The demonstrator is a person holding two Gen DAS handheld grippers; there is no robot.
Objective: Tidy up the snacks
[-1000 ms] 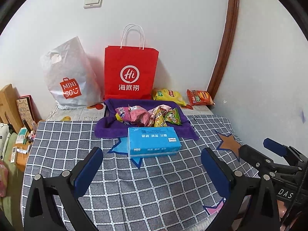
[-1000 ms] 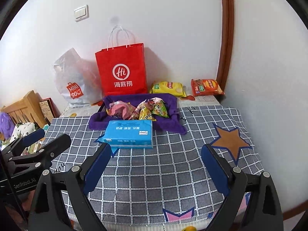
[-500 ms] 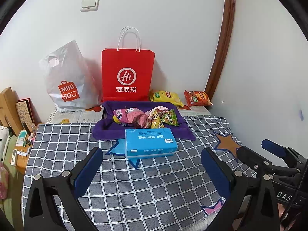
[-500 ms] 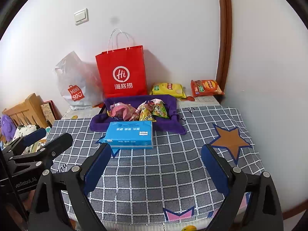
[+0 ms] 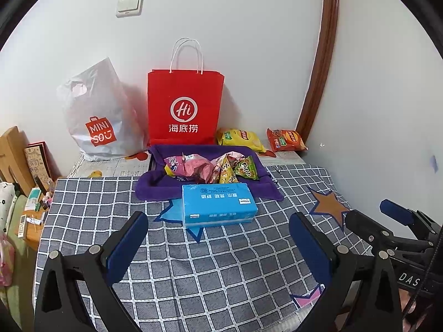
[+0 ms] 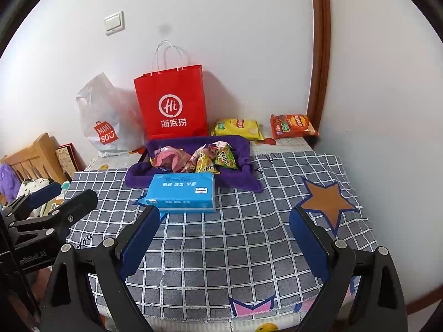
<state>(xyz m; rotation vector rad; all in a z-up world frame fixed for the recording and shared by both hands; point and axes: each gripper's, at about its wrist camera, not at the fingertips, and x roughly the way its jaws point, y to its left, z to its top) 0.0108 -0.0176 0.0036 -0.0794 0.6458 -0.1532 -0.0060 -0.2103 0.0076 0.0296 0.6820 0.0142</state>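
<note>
Left gripper (image 5: 218,243): jaws spread wide, holding nothing, hovering over the near part of the table.
Right gripper (image 6: 224,238): also wide apart and empty, just beside the left one, over the near right side.
Checked tablecloth (image 5: 221,271): the near half is bare, from the grippers up to the tissue pack; its front hem hangs over the near edge.
Blue tissue pack (image 5: 218,204): lies flat mid-table, its far side touching the purple cloth's front edge.
Purple cloth tray (image 5: 155,185): behind the pack, with small snack packets (image 5: 210,166) heaped in it.
Yellow chip bag (image 5: 239,138): at the far right by the wall, outside the tray.
Orange chip bag (image 5: 286,139): further right, in the corner by the brown door frame (image 5: 318,83).
Red paper bag (image 5: 185,108): upright against the back wall, behind the tray.
White plastic bag (image 5: 97,119): left of the red one, slumped at the wall.
Right edge: close beside the side wall.
</note>
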